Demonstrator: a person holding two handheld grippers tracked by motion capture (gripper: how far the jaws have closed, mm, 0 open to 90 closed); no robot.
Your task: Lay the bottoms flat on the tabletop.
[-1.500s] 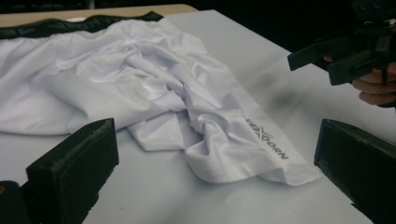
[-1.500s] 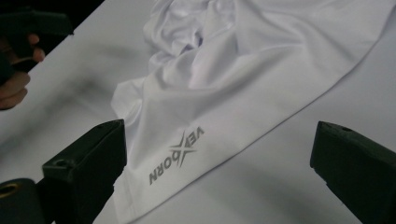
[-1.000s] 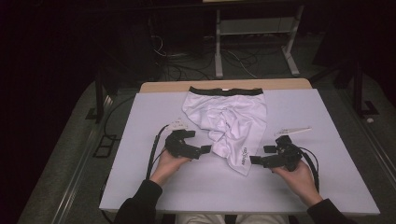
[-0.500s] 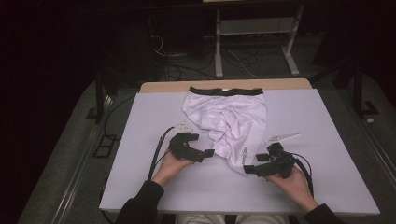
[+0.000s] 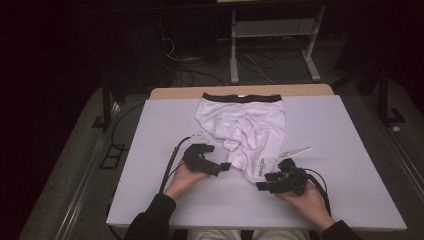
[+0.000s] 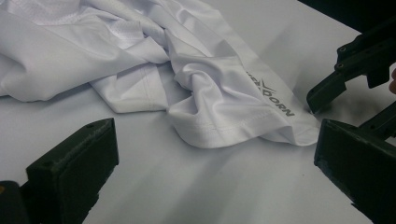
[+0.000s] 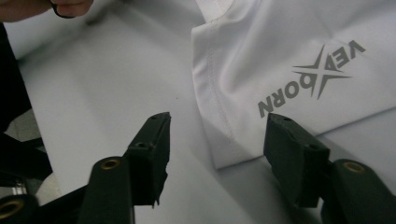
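Gripping the near hem corner cleanly is the step that seems to be in hand. In the high view, the white shorts [image 5: 242, 127] lie crumpled on the pale surface [image 5: 340, 150], black waistband [image 5: 241, 97] at the far edge and the legs bunched toward the person. The left gripper [image 5: 222, 167] sits just left of the nearest leg, and the right gripper [image 5: 263, 186] points at that leg's near tip from the right.

In the left gripper view, its fingers [image 6: 74, 163] stand wide apart with only bare surface between them, holding nothing. The rumpled leg hem [image 6: 224, 126] lies just beyond them, and the right gripper [image 6: 348, 79] reaches in at the hem's right end. This gripper would probably do best to wait, then take the other side of the hem so that the leg can be drawn flat.

In the right gripper view, its fingers [image 7: 154, 144] have just been closing and now stand about half apart, straddling the hem corner [image 7: 224, 154] below the grey printed logo [image 7: 310, 77]. The right finger already overlaps the cloth edge; the left one still shows a gap, so nothing is pinched yet. A good grip likely means sliding the fingers a little farther over the stitched edge, catching both layers at the corner, and keeping low to the surface so that the thin fabric does not slip out as they shut.
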